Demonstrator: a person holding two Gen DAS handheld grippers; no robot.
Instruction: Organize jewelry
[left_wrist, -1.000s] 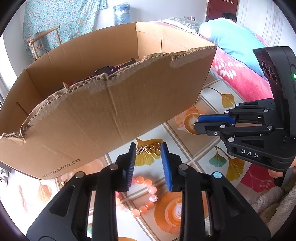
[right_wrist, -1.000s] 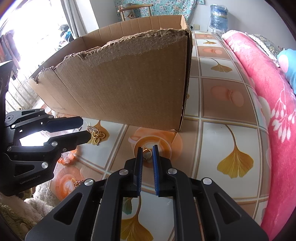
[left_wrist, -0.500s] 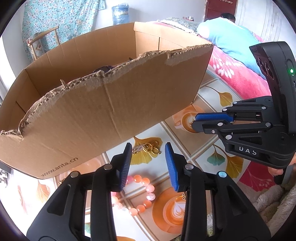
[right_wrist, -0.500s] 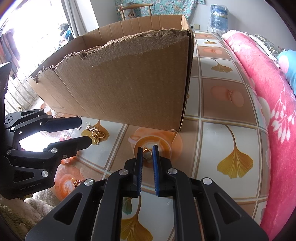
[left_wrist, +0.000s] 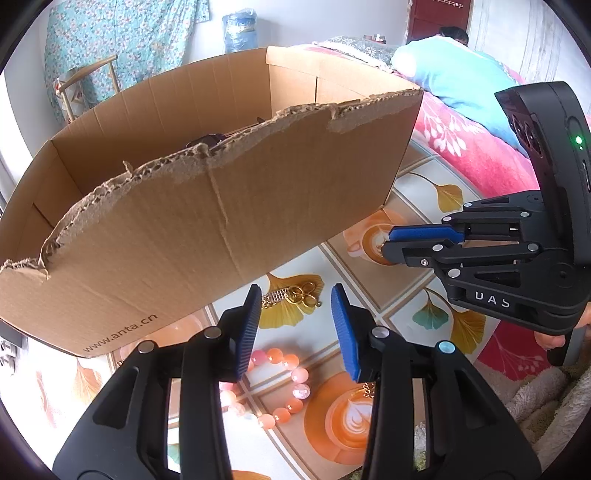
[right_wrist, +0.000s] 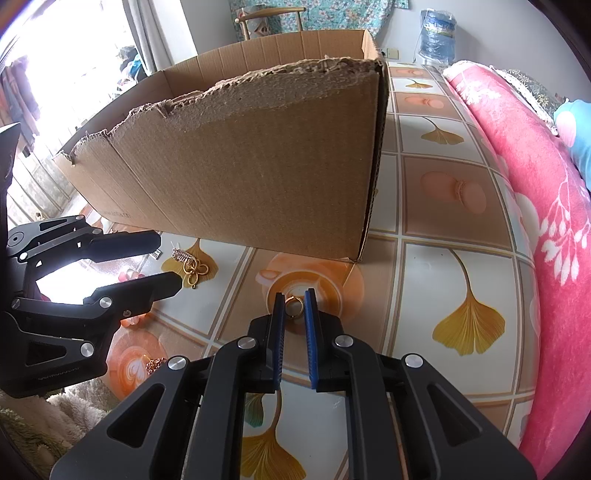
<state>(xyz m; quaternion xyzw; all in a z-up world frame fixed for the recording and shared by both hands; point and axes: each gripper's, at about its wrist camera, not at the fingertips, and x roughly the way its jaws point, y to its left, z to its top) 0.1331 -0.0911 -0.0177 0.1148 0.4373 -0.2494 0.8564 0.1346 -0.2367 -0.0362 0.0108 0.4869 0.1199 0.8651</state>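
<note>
Barely started, most jewelry's out on the floor

Right gripper (right_wrist: 294, 306) pinches a gold ring (right_wrist: 294, 305); left gripper (left_wrist: 295, 308), empty jaws just widening, faces the gold earrings (left_wrist: 293, 294); bead bracelet (left_wrist: 284, 387) untouched beside the cardboard box (left_wrist: 184, 240).

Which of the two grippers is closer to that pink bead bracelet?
The left gripper: the bead bracelet lies just below its open fingers. The right gripper is off to the side, closed on a gold ring.

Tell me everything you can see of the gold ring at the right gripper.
The gold ring is a small, shiny, metal-looking band with some ornament on top, too small to make out. It sits between the right gripper's blue-padded fingers, which are nearly closed on it, over a printed coffee cup on the tablecloth, in front of the cardboard box.
</note>
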